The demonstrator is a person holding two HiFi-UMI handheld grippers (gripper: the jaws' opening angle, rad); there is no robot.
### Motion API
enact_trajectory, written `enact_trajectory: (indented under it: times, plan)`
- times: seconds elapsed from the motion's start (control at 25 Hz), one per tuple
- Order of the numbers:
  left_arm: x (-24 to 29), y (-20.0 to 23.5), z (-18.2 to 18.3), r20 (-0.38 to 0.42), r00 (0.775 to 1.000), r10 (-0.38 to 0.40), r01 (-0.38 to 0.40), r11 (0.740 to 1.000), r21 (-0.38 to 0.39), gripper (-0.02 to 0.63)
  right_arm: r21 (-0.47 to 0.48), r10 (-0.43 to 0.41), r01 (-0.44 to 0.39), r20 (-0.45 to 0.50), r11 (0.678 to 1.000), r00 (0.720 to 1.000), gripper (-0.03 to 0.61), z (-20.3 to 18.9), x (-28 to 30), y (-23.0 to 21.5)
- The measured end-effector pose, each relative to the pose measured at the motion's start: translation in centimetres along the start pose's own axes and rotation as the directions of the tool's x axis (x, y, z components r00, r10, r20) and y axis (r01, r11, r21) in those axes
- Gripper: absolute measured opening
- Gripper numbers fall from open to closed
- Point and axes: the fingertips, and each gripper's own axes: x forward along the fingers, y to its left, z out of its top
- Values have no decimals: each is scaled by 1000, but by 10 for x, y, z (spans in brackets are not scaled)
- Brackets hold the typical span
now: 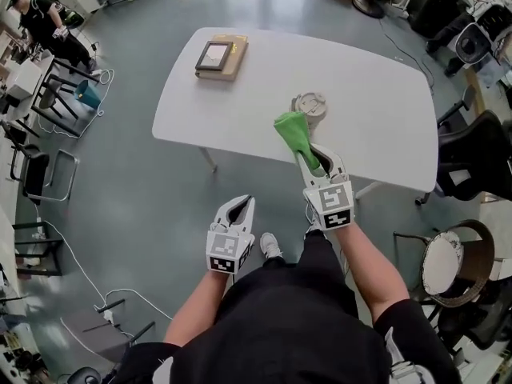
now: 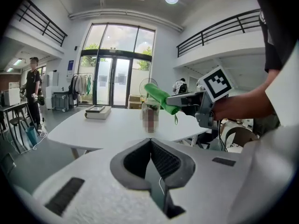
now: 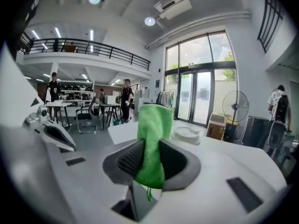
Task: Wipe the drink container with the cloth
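1. Head view looked steeply down on a white table (image 1: 376, 94), where the drink container (image 1: 310, 105) stood upright near the near edge with its lid on.
2. The right gripper (image 1: 310, 158) reached in over that edge, and its fingers (image 3: 128, 160) were clamped on a green cloth (image 1: 293, 130).
3. Right gripper view showed the cloth pinched between both fingers, with its bunched end sticking out past the tips toward the container.
4. The cloth's free end sat right at the container's lid, on the side toward the person. Whether the two touched could not be told.
5. The left gripper (image 1: 240, 202) hung off the table, short of its near edge and over the grey floor, well apart from the container.
6. Left gripper view showed its fingers (image 2: 135, 157) closed tip to tip, with nothing between them.
7. A book (image 1: 220, 57) with a framed item on top lay at the table's far left corner, well apart from the container.
8. A person in dark clothes (image 1: 40, 18) stood among chairs at the room's far left.
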Motion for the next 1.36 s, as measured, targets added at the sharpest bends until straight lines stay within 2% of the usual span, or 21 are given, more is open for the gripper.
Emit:
enact_trajectory:
  times: [0.2,0.4,0.6,0.72,0.84,1.0,1.36]
  plan:
    - [9,-22,26,31,998,-49,45,994,99,14,10,-16,15,116,1000,993,100,30,-59,-8]
    - [24,-38,60,78,995,-64,53,989,137,14,22,-50,47,163,999,985,91,37,-107,-24]
    - [39,-60,87,122,991,-59,43,990,133,14,22,-82,80,176,997,981,89,30,-142,-46]
    - [46,-75,98,136,989,-64,49,993,105,14,76,-89,76,189,994,978,90,26,-154,-62]
    - [50,-89,95,126,990,-56,45,995,83,14,102,-72,53,195,993,978,91,16,-159,-66]
    - [53,-109,95,126,990,-62,48,992,113,14,110,-56,34,206,993,977,91,10,-164,-70]
    - [50,-135,101,128,991,-32,19,995,98,14,87,-1,-16,186,996,983,91,1,-178,-67]
